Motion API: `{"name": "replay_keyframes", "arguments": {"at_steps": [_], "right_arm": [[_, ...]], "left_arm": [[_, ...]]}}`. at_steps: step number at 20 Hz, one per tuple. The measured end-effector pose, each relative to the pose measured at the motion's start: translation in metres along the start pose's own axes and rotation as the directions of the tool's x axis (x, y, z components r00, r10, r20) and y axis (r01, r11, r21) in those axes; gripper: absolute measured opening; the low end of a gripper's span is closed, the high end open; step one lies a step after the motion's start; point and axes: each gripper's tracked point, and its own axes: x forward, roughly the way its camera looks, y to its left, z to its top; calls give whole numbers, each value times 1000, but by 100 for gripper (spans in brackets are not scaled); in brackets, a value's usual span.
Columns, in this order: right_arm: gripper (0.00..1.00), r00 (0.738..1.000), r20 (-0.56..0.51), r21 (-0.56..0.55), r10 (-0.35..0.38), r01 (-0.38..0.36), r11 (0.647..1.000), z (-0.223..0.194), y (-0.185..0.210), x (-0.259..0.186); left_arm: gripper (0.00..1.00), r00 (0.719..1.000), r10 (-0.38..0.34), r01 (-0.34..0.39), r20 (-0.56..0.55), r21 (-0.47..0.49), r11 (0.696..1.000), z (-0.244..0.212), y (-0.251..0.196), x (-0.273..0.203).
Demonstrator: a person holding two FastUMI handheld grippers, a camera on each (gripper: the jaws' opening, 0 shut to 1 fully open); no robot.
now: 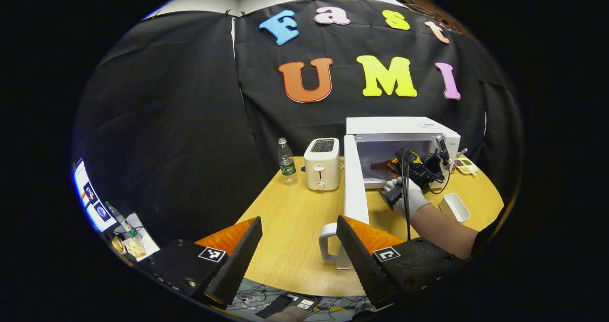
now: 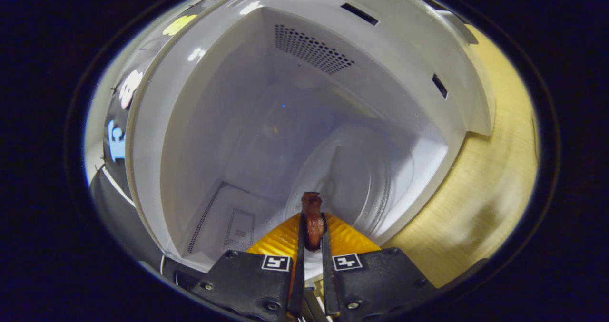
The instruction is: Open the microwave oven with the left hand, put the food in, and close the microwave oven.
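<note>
The white microwave stands at the back of the wooden table, its door swung open to the left. My left gripper is open above the table's near edge, apart from the door and its handle. A gloved hand holds my right gripper at the microwave's mouth. In the right gripper view, my right gripper is shut on a reddish-brown piece of food, held at the front of the white cavity above the glass turntable.
A white toaster and a plastic water bottle stand left of the microwave. A small white cup and a food tray lie to its right. The table edge runs just beyond my left fingers.
</note>
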Motion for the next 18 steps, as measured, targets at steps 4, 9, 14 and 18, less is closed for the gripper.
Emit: {"name": "replay_keyframes", "arguments": {"at_steps": [4, 9, 14, 18], "right_arm": [[22, 999, -9, -107, -50, 49, 993, 0, -12, -2], [75, 998, 38, -246, -49, 57, 968, 13, -9, -13], [99, 996, 25, -411, -83, 86, 908, 11, -15, -14], [99, 995, 27, -596, -95, 92, 798, 3, -10, -14]], "left_arm": [[96, 1000, -3, 3, 1, 7, 1000, -1, -4, 1], [96, 1000, -4, 4, 0, 21, 1000, -3, -4, 3], [97, 1000, -10, 10, 11, 21, 1000, -1, -7, 3], [96, 1000, -10, 10, 8, 19, 1000, -5, -5, 4]]}}
